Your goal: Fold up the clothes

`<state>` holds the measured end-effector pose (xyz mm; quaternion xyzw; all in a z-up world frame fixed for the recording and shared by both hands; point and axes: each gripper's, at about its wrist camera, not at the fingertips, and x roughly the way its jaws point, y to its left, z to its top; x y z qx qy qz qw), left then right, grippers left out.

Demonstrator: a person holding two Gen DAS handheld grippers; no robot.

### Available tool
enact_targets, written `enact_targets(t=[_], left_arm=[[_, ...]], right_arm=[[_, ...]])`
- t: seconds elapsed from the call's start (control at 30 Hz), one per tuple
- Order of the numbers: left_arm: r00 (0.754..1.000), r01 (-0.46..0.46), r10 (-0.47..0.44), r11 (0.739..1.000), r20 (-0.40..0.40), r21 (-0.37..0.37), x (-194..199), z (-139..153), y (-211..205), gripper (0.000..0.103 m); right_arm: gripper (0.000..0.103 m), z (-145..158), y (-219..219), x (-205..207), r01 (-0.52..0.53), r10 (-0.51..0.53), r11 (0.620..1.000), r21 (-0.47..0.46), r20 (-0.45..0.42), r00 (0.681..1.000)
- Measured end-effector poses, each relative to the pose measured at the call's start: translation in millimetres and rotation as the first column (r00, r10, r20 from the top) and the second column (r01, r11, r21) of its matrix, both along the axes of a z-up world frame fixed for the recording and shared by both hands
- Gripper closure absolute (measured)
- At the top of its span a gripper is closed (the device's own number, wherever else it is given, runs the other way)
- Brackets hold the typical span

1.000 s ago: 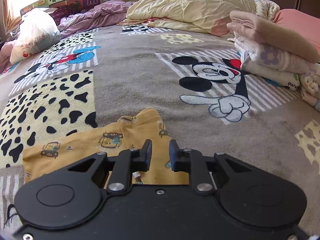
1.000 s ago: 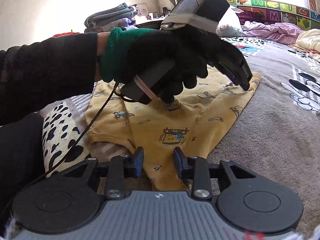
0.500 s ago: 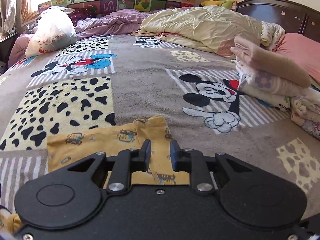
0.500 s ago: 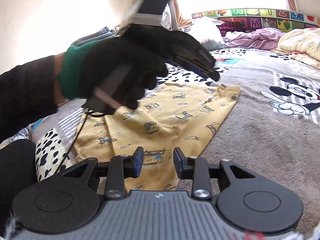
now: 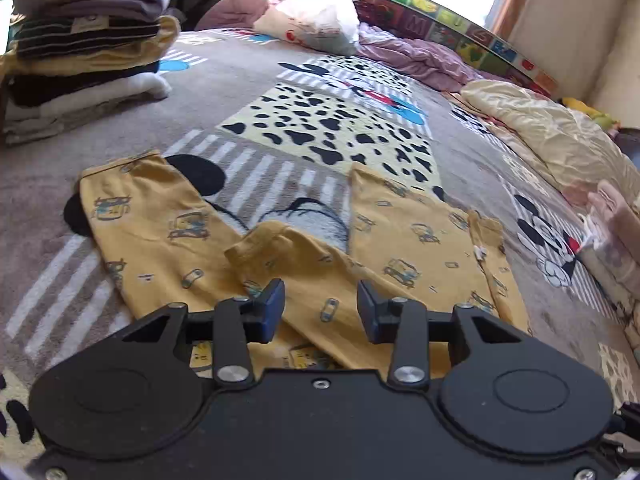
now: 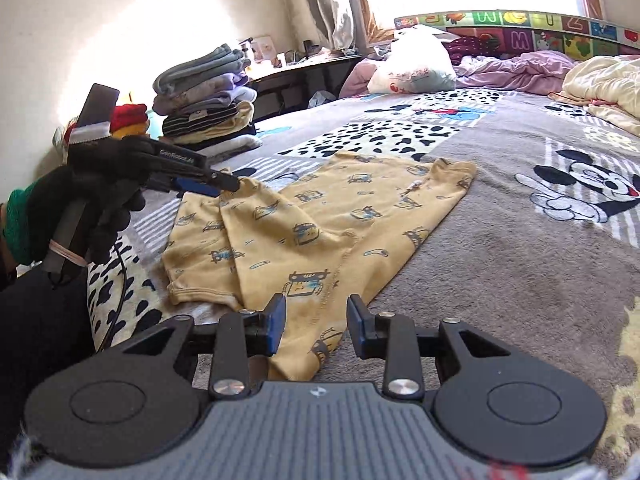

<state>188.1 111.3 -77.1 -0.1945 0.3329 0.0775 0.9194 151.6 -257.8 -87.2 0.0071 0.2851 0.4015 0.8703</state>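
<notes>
Yellow printed trousers [image 5: 404, 248] lie spread on a cartoon blanket [image 5: 248, 80] on the bed. The left tongs [image 5: 320, 306] hover over them, jaws parting, grasping nothing. The right tongs [image 6: 316, 320] are released above a trouser edge. A stack of folded clothes [image 6: 208, 92] sits behind.

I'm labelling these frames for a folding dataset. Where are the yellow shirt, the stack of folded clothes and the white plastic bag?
yellow shirt [image 6: 320, 220]: right wrist view, middle of the printed fabric.
stack of folded clothes [image 6: 208, 100]: right wrist view, middle layers of the pile.
white plastic bag [image 5: 320, 16]: left wrist view, centre of its bulge.
</notes>
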Motion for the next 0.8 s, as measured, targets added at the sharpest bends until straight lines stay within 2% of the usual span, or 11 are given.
enact_targets(t=[0.1, 0.23, 0.3, 0.37, 0.4, 0.43, 0.53, 0.6, 0.7, 0.8], left_arm=[[0.996, -0.081, 0.081, 0.997, -0.025, 0.001, 3.0, -7.0, 11.5, 0.065], [0.991, -0.131, 0.127, 0.988, -0.044, -0.082, 5.5, -21.6, 23.8, 0.067], [0.991, -0.136, 0.135, 0.990, -0.025, -0.049, 10.2, -23.1, 21.1, 0.068], [0.990, -0.142, 0.142, 0.990, 0.002, -0.029, 15.4, -22.4, 18.6, 0.080], [0.991, -0.132, 0.133, 0.991, 0.012, -0.033, 17.5, -22.1, 17.4, 0.093], [0.993, -0.116, 0.116, 0.993, 0.022, -0.022, 20.9, -20.8, 14.8, 0.102], [0.996, -0.071, 0.069, 0.997, 0.059, 0.027, 27.0, -8.4, 5.8, 0.103], [0.990, -0.047, 0.042, 0.998, 0.131, 0.037, 20.9, 12.7, 2.8, 0.103], [0.991, -0.025, 0.011, 0.994, 0.132, 0.109, 25.2, 21.8, 0.2, 0.103], [0.990, -0.029, 0.013, 0.993, 0.144, 0.115, 22.8, 27.7, 5.8, 0.103]], right_arm=[[0.068, -1.9, -0.5, 0.1, 0.003, -0.003, 1.000, -0.004, -0.001, 1.000], [0.068, -7.6, 7.6, -5.4, -0.032, 0.032, 0.998, -0.048, 0.007, 0.999], [0.067, -11.7, 13.2, -11.1, -0.043, 0.045, 0.995, -0.090, 0.019, 0.999], [0.062, -16.3, 16.5, -15.2, -0.046, 0.049, 0.992, -0.121, 0.023, 0.999], [0.061, -17.4, 16.4, -16.2, -0.042, 0.045, 0.991, -0.126, 0.021, 0.999], [0.060, -18.4, 15.8, -16.6, -0.037, 0.040, 0.991, -0.126, 0.019, 0.999], [0.060, -16.2, 13.7, -19.2, -0.019, 0.024, 0.994, -0.111, 0.040, 0.999], [0.060, -13.9, 12.9, -20.0, -0.014, 0.020, 0.995, -0.094, 0.056, 0.998], [0.059, -10.0, 15.4, -23.2, -0.016, 0.022, 0.997, -0.071, 0.095, 0.995], [0.056, -7.4, 20.5, -24.4, -0.044, 0.050, 0.998, -0.054, 0.115, 0.992]])
